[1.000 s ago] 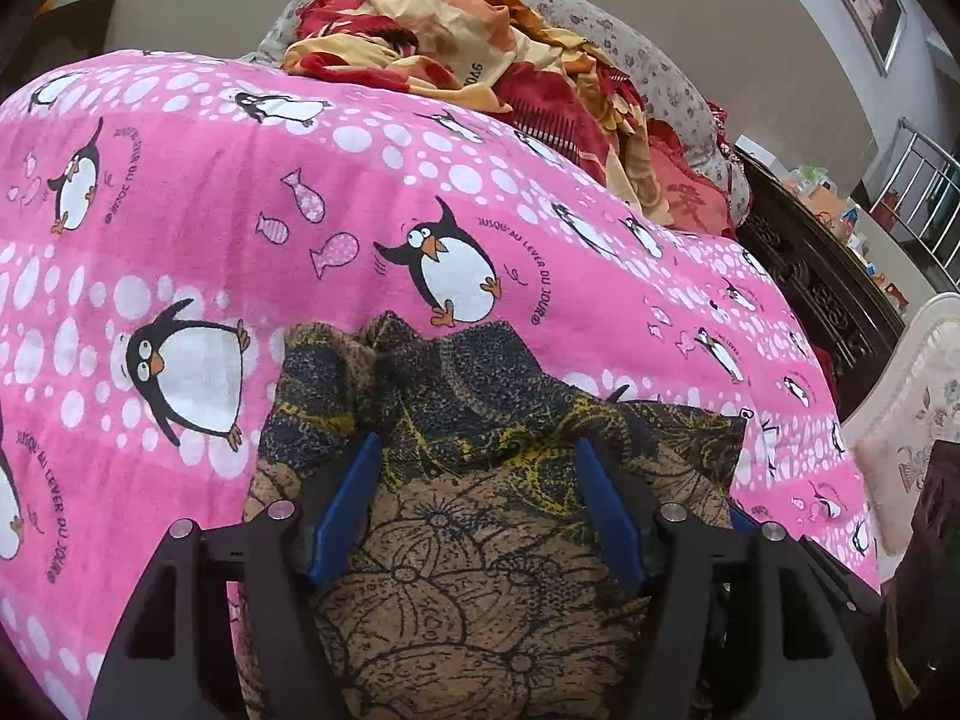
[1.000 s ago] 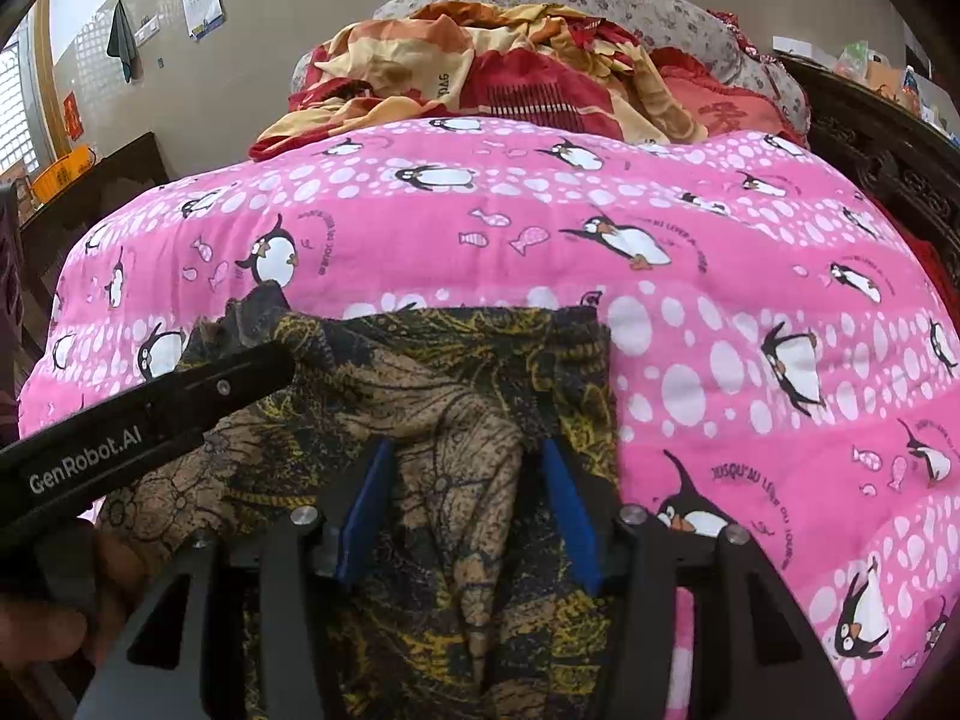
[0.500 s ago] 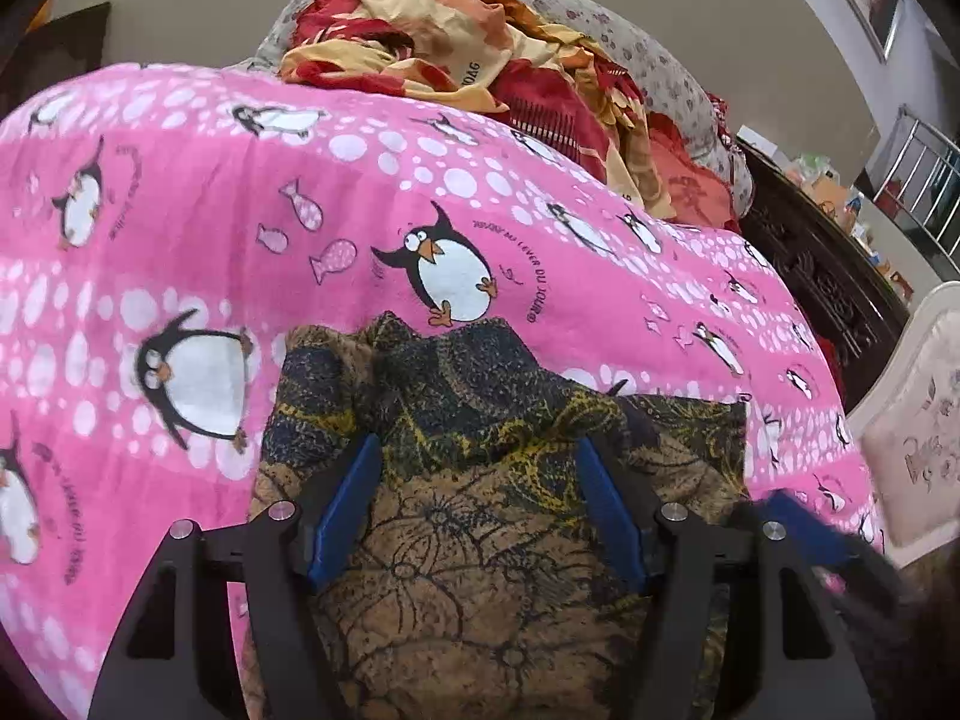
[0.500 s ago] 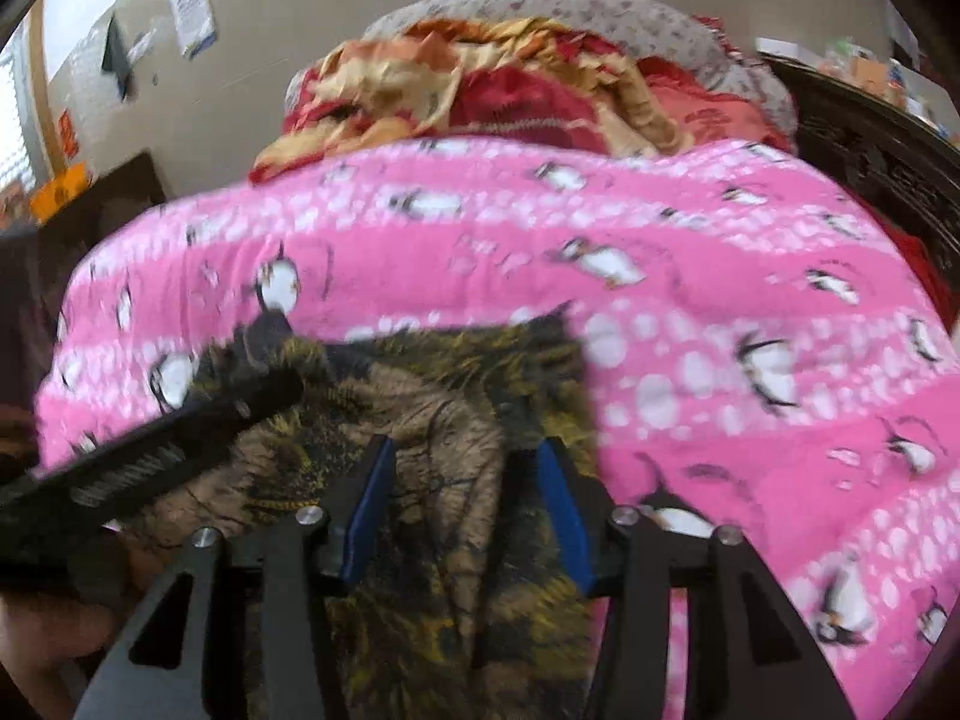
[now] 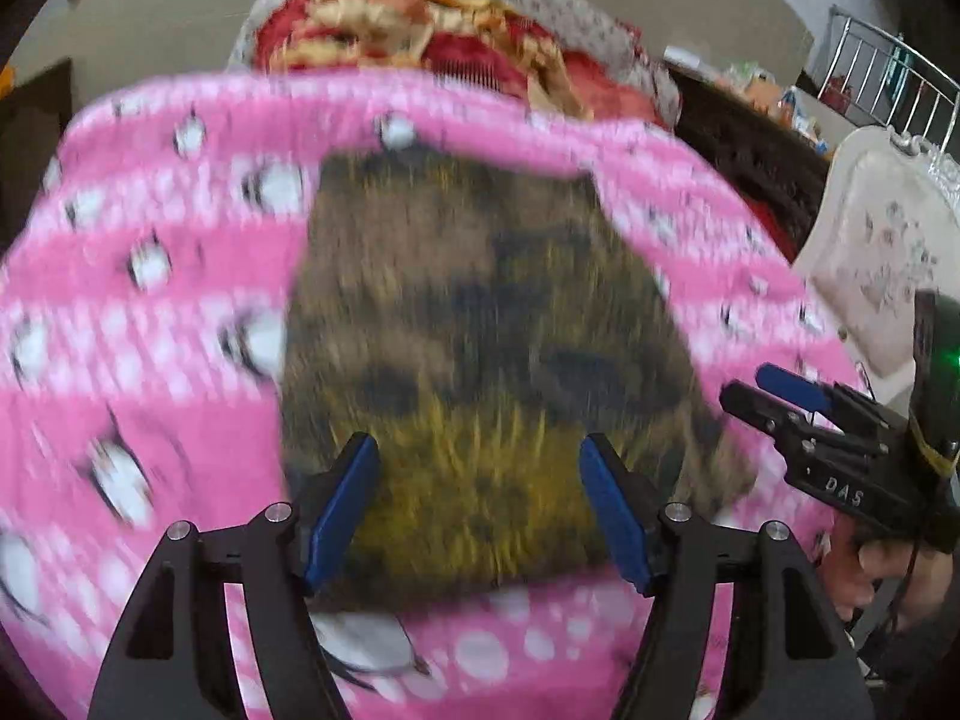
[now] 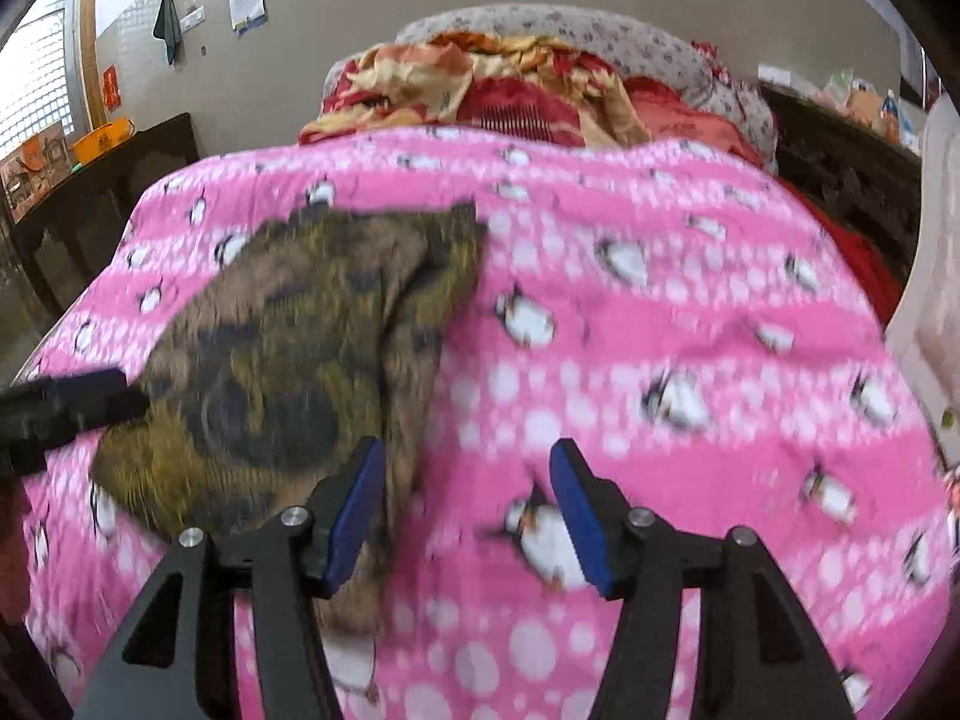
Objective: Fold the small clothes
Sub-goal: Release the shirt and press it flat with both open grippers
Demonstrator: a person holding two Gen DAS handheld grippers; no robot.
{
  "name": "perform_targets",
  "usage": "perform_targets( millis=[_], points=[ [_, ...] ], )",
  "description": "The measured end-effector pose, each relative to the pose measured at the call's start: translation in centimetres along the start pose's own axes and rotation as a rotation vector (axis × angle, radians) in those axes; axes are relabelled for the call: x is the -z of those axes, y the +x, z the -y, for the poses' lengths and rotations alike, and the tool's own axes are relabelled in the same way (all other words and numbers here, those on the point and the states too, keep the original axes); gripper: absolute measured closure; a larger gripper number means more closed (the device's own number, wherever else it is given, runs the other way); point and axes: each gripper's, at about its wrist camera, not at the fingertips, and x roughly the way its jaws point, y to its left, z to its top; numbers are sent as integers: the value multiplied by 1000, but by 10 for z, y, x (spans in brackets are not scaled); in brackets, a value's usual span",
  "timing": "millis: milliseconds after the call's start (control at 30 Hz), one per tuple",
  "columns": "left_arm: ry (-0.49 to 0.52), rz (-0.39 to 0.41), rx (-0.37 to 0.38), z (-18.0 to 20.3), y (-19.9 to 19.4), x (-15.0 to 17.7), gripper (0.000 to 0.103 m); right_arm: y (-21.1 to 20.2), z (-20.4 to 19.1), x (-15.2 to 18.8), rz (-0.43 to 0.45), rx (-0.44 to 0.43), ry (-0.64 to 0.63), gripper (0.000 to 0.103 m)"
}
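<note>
A brown, black and yellow floral garment (image 5: pixel 480 324) lies flat on the pink penguin blanket (image 5: pixel 150 360); both views are blurred. My left gripper (image 5: pixel 480 504) hovers over the garment's near edge. Its jaws are opening, with blue pads (image 5: pixel 345 504) wide apart and no cloth pinched between them. My right gripper (image 6: pixel 468 504) sits just right of the garment (image 6: pixel 312 354). Its jaws are opening too, with only blanket (image 6: pixel 660 312) between the pads. Each gripper shows in the other's view: the right gripper (image 5: pixel 780 390) at the right edge, the left gripper (image 6: pixel 60 402) at the left edge.
A heap of red and orange bedding (image 6: pixel 480 90) and a flowered pillow (image 6: pixel 600 42) lie at the far end of the bed. Dark wooden furniture (image 6: pixel 840 168) stands to the right, a white padded chair (image 5: pixel 870 252) beside it. A person's hand (image 5: pixel 870 570) holds the right gripper.
Both grippers have drawn back toward the near edge of the bed and let the cloth go. The garment now lies flat farther off. The right gripper has shifted right, off the garment.
</note>
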Motion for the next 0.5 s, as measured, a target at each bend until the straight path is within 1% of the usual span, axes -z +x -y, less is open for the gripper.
perform_targets(
  millis=[33,67,100,133,167,200,233,267,333,500],
  points=[
    [12,25,-14,2,1,5,53,7,0,10,-26,-7,7,43],
    [40,56,-30,7,0,7,50,13,1,16,-46,0,10,42],
    [67,64,-42,11,2,8,47,19,0,22,-66,12,13,42],
    [80,69,-45,14,4,10,40,22,0,29,-68,25,20,41],
    [91,79,-45,16,6,12,34,21,-1,31,-50,31,20,39],
    [114,85,-50,19,8,14,31,21,-2,31,-52,45,17,33],
    [136,82,-58,23,9,15,25,23,-2,31,-60,57,24,29],
    [149,77,-63,24,12,13,21,25,0,31,-66,56,40,27],
    [167,69,-64,26,15,11,17,27,2,30,-75,43,54,26],
    [163,68,-56,28,16,14,16,27,4,31,-68,31,64,24]
  ],
)
